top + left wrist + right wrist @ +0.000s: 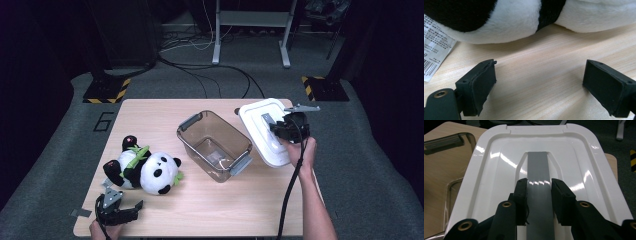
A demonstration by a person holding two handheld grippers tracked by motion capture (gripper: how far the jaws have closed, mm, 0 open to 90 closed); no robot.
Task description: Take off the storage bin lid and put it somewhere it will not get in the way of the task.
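The white plastic lid (264, 131) is pinched by its grey handle strip (538, 170) in the right gripper (539, 185), just right of the clear plastic bin (215, 145), while the left gripper (539, 82) is held spread and empty.

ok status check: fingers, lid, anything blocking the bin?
Right gripper shut on the white lid's grey handle strip. Left gripper open, empty, near the panda. Clear bin open, nothing blocking.

both grippers (119, 209) (286, 129) matte black, brass-ringed screw holes at jaw bases, grey three-cornered plate on top, black cable trailing; forearms unsleeved.
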